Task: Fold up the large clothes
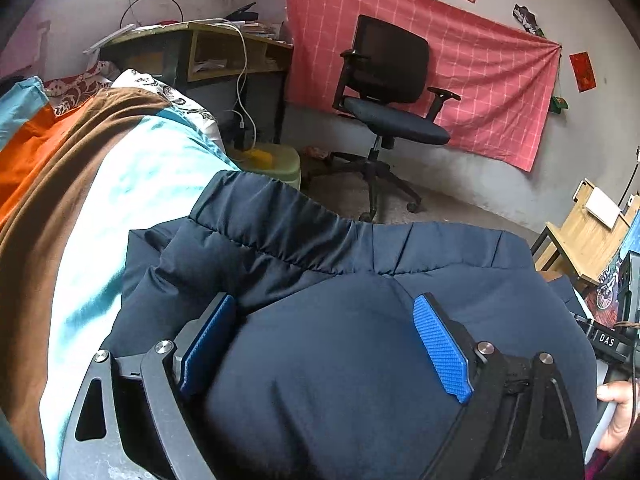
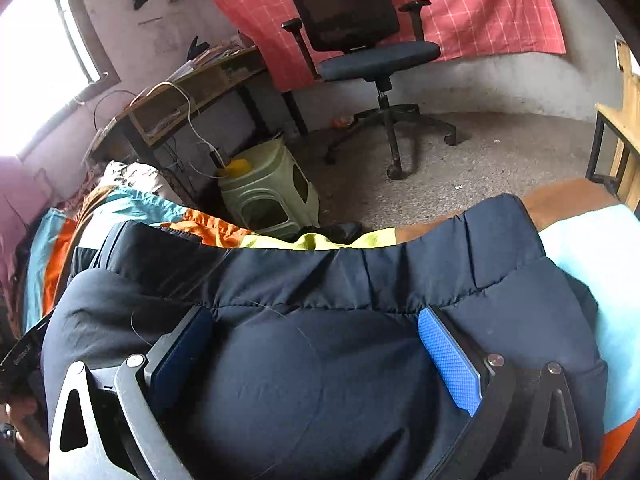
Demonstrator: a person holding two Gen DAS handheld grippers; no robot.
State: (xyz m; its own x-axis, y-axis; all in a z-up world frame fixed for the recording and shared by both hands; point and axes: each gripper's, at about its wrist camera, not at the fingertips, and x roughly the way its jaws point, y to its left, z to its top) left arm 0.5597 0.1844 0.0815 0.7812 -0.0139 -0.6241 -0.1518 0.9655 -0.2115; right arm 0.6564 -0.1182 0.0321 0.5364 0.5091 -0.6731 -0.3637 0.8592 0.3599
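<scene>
A navy padded jacket (image 1: pixel 320 248) lies bunched on a bed cover (image 1: pixel 132 184) striped in light blue, brown and orange. My left gripper (image 1: pixel 324 302) hangs over the jacket with its jaws wide. The fabric bulges up between the blue pads (image 1: pixel 442 348), and they do not pinch it. In the right wrist view the same jacket (image 2: pixel 360 280) fills the lower half. My right gripper (image 2: pixel 314 314) stands open above it, near a stitched seam. A yellow-green garment (image 2: pixel 320 242) peeks out behind the jacket's far edge.
Beyond the bed stand a black office chair (image 1: pixel 392 92), a cluttered desk (image 1: pixel 224 52) with a dangling white cable, and a pale green plastic stool (image 2: pixel 272 192). A wooden table (image 1: pixel 580 240) is at the right. A hand (image 1: pixel 616 412) shows at the right edge.
</scene>
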